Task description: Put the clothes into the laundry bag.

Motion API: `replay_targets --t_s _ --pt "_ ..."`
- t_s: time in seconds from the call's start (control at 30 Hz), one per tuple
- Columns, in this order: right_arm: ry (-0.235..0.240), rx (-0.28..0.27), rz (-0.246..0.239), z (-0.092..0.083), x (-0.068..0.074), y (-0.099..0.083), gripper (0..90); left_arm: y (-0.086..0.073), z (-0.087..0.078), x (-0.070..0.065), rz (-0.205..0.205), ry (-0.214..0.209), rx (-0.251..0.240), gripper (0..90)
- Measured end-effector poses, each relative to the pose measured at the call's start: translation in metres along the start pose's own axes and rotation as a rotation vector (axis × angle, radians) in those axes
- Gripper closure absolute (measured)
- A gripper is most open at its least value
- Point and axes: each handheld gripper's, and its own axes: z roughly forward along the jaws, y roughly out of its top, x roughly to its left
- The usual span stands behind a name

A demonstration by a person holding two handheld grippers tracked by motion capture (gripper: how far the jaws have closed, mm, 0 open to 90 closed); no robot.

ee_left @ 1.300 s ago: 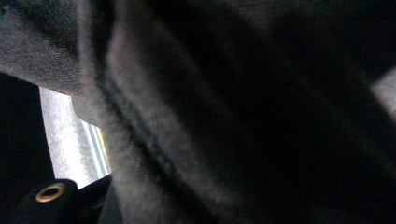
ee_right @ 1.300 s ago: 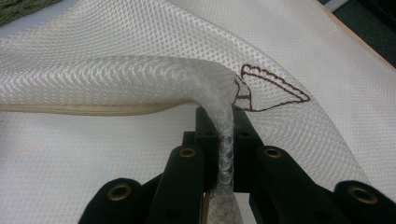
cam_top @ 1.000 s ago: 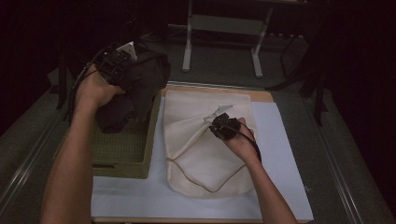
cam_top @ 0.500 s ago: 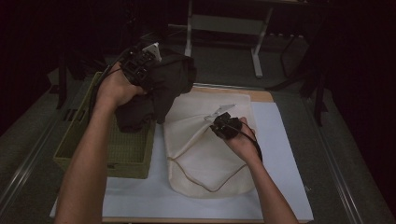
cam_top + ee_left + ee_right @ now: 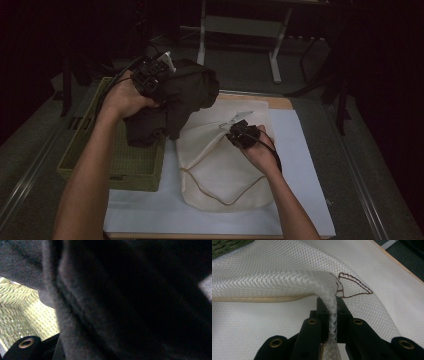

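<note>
High view is showing the left tongs (image 5: 152,80) carrying a dark garment (image 5: 185,97) that is bunching around them and hanging down over the green basket (image 5: 117,167) below and over the near edge of the white mesh bag (image 5: 220,160). Left gripper view is showing that dark cloth pressing right against the lens, with basket weave (image 5: 22,312) below it; the cloth is hiding the jaw tips, so I cannot tell how firmly they are closing, though the garment is hanging from these tongs. Right gripper view is showing the right tongs (image 5: 332,312) clamping together on a pinched fold of the mesh bag (image 5: 287,272), lifting that fold off the layer beneath, just beside a brown stitched mark (image 5: 352,287) and a cream zipper seam (image 5: 257,299). Beneath both tongs, the bag is lying on a white sheet (image 5: 310,165) covering the counter (image 5: 280,102).
</note>
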Motion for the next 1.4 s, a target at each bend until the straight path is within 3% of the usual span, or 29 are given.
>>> replay_targets --t_s 0.37,0.57,1.07,1.4 --pt "0.003 -0.004 0.006 -0.002 -0.002 0.000 85.6 -0.008 -0.003 -0.006 0.059 -0.028 -0.011 56.9" --pt "0.002 -0.006 0.008 -0.003 -0.003 0.001 85.5 -0.017 -0.003 -0.011 0.111 -0.044 -0.010 56.8" --pt "0.010 -0.014 0.021 -0.006 -0.005 0.003 85.6 -0.034 -0.004 -0.018 0.169 -0.102 -0.051 56.5" --pt "0.022 -0.027 0.039 -0.008 -0.008 0.004 85.6 -0.047 0.001 -0.028 0.218 -0.134 -0.041 56.3"
